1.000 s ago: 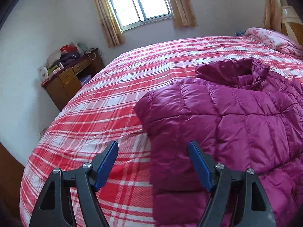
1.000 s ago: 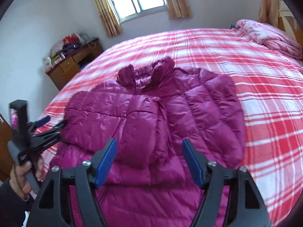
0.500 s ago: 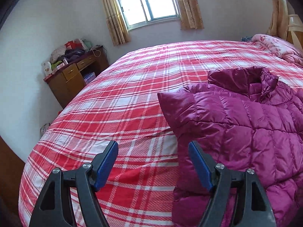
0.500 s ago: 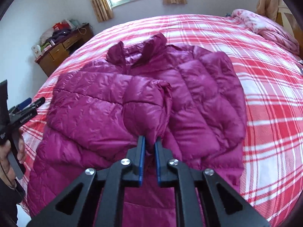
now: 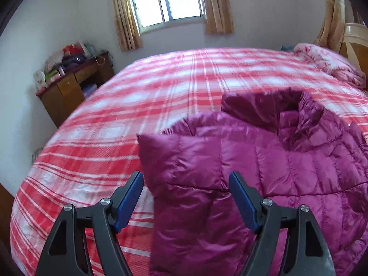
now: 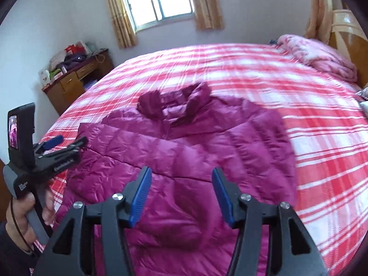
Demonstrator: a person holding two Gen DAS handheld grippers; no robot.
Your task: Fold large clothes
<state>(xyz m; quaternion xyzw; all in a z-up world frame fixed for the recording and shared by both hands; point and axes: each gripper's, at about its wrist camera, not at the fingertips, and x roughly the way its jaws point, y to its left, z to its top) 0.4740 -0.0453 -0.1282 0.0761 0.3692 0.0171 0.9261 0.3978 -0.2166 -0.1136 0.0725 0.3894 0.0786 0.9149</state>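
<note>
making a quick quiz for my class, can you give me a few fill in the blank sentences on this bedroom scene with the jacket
1. The magenta down jacket lies on a bed covered by a red and white ____ sheet.
2. The right tool has its jaws ____, with nothing between them.
3. The wooden desk stands against the wall to the ____ of the window.
4. The left tool is held in a person's ____ in the right wrist view.

Missing words: plaid; open; left; hand

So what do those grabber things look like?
Each gripper is black plastic with triangle cutouts, silver bolts and two blue fingers. The left gripper has a grey handle, white lettering and a small screen on its back. The hand holding it has a dark sleeve.
</note>
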